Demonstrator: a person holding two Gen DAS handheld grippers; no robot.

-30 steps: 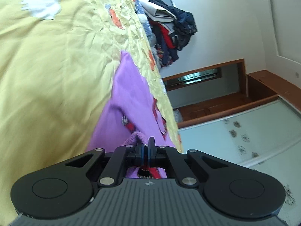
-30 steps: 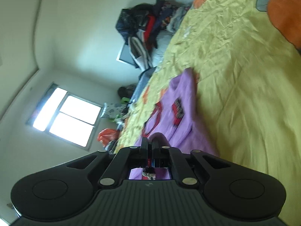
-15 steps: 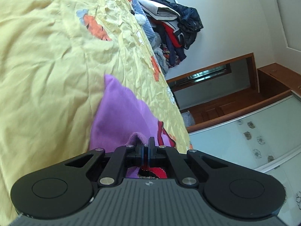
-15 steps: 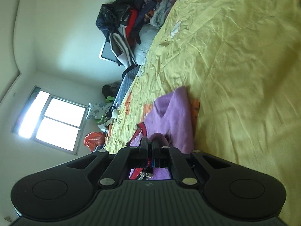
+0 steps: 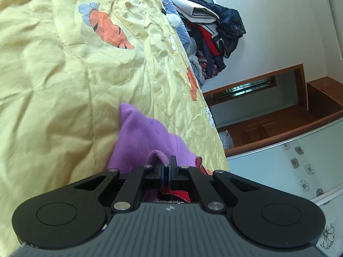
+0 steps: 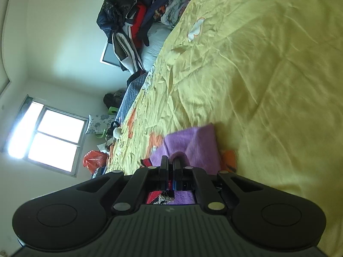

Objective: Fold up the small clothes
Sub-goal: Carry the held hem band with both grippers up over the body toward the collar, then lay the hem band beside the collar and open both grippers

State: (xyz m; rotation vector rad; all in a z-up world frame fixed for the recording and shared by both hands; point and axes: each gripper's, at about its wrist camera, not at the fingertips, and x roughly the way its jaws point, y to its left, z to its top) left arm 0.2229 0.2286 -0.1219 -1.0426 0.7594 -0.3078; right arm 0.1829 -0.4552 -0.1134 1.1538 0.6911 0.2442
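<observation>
On yellow bedspread (image 5: 64, 90), purple garment (image 5: 137, 137) partly raised, edge pinched in closed left gripper (image 5: 165, 167) and closed right gripper (image 6: 169, 163). Fold apparently midway, not yet laid flat. Heap of clothes (image 6: 133, 21) beyond.

The left gripper (image 5: 166, 163) has its jaws pinched together on a fold of purple garment (image 5: 141, 141). The right gripper (image 6: 170, 163) is likewise clamped on the garment's edge, both tilted sideways.
</observation>
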